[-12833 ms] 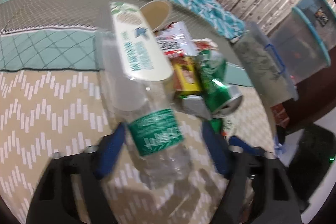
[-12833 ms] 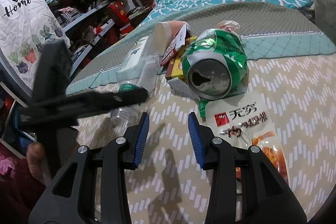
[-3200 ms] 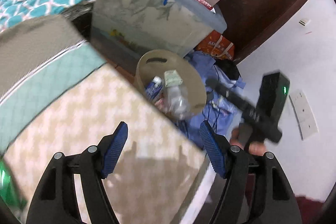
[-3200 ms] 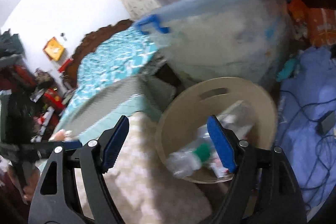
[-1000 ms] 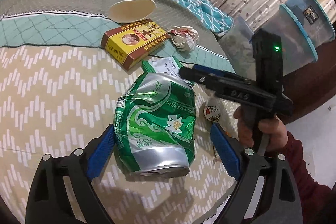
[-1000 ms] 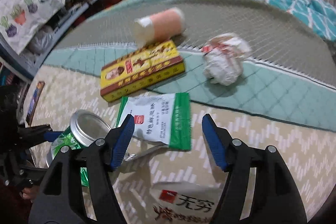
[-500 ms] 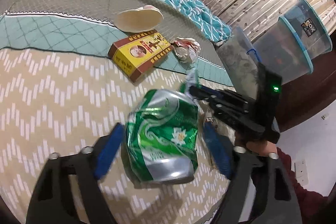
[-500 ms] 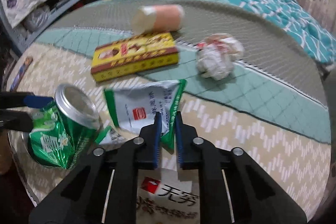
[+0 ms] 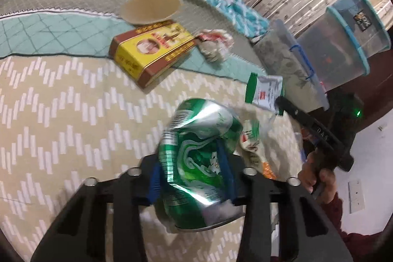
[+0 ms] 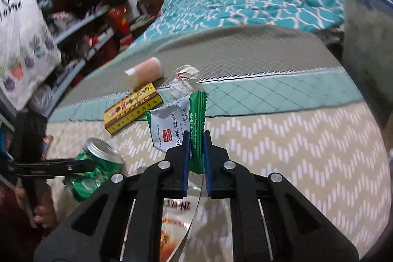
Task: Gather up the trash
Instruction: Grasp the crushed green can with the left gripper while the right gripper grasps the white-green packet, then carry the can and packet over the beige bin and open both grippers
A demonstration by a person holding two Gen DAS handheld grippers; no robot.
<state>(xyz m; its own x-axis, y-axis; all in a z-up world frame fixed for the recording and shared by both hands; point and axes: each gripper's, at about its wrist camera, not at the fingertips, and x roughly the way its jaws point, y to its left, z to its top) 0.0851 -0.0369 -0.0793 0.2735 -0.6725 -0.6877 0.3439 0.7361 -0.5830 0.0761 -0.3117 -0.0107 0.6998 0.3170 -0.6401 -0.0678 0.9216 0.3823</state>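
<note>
i am holding two pieces of trash at once. my left gripper [image 9: 191,171] is clamping its jaws on the crushed green can [image 9: 199,158], which is lifted clear of the bed [image 9: 49,114] near the bed's front edge. my right gripper [image 10: 196,158] is pinching its jaws together on the green sealed edge of the snack wrapper [image 10: 176,127], also raised off the bed.

progress, as i judge it: the task is partly done. neither held item is in any bin in these views. remaining on the bed are the yellow box [image 9: 152,53], the crumpled paper [image 9: 213,48], the paper cup [image 10: 143,75] and a larger snack bag [image 9: 255,144] at the front edge, beneath my right gripper.

orientation: the can's long axis is running roughly along my left jaws, its silver end [image 9: 208,220] facing back toward the left wrist camera and its other end pointing away and slightly left toward the middle of the bed. the wrapper is standing nearly upright in my right jaws, its long axis vertical, its white printed face turned to the left.
</note>
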